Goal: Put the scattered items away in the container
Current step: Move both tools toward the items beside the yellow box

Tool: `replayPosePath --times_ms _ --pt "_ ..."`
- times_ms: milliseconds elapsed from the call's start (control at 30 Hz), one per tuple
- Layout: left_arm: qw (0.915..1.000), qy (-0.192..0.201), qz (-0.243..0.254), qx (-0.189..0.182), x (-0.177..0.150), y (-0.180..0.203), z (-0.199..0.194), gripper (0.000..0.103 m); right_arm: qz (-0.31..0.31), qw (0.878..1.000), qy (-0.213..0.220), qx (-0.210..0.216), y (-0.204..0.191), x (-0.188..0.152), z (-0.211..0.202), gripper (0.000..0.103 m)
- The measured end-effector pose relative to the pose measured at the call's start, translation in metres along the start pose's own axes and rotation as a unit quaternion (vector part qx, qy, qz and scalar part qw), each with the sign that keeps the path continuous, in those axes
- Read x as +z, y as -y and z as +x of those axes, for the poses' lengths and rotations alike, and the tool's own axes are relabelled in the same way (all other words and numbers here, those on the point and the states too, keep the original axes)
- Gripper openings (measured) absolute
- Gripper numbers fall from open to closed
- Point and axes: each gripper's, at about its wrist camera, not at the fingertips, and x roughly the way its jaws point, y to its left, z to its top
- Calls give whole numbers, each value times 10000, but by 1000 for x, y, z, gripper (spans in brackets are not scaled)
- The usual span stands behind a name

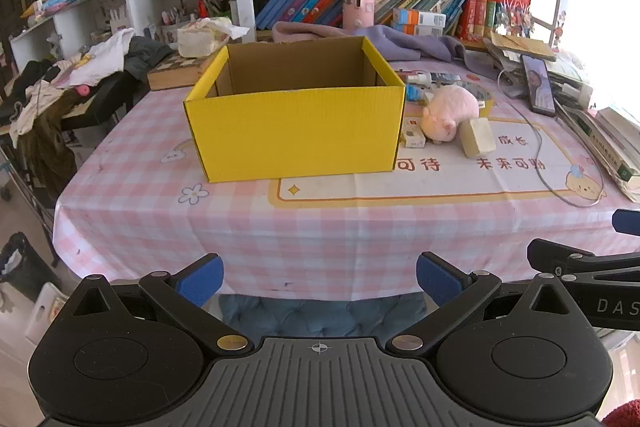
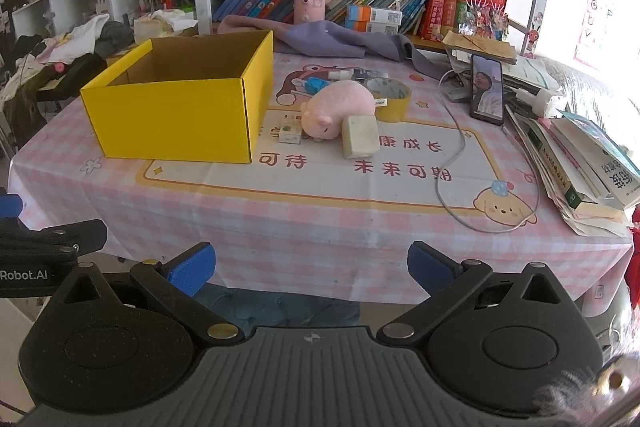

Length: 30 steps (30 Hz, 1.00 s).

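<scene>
Item: yellow box (image 2: 176, 115), the container. Open-topped, upright on the bench (image 2: 320, 227), apparently empty as far as its visible interior shows. All places below are given relative to this box.

Scattered lot, all to the right of the box as the right wrist view shows it:
- Small printed carton (image 2: 290, 133), just beside the box's near right corner.
- Pink plush pig (image 2: 336, 107), next out from the carton and apparently touching it.
- Pale block (image 2: 360, 137), against the pig's far side from the box.
- Yellow tape roll (image 2: 394, 97), behind the pig; bottles and tubes (image 2: 352, 75) behind that.
- Phone (image 2: 487, 89) with its white cable (image 2: 452, 163), well apart from the box; likely not part of the lot.

Risks, as judgement:
- The carton sits so close to the box wall that a wide claw could nudge the light cardboard box and shift it.
- Pig, carton and block crowd together; closing on one may drag or topple a neighbour.
- The plush is soft and rounded; a shallow pinch could slip off.
- The cable loop lies near the block and could snag a finger, pulling the phone.

Pose:
- Left claw (image 1: 319, 279): fingers fully apart, nothing between them, held short of the bench's near edge, angled downward, facing the box.
- Right claw (image 2: 311, 269): fingers fully apart, empty, likewise off the near edge and angled down, close alongside the left, facing the bench right of the box.
</scene>
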Motion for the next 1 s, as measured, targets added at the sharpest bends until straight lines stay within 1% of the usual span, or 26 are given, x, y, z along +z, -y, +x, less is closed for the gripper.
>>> replayPosePath --times_ms 467,733,1000 --pt "10000 -12 11 -11 2 -1 1 103 -27 10000 50 -23 -3 1 -2 103" --pt "10000 -45 34 -42 3 -3 1 103 -32 10000 22 -1 -4 1 -2 101" --pt "10000 30 44 -28 3 -5 -1 103 -167 9998 82 57 -9 0 -3 101"
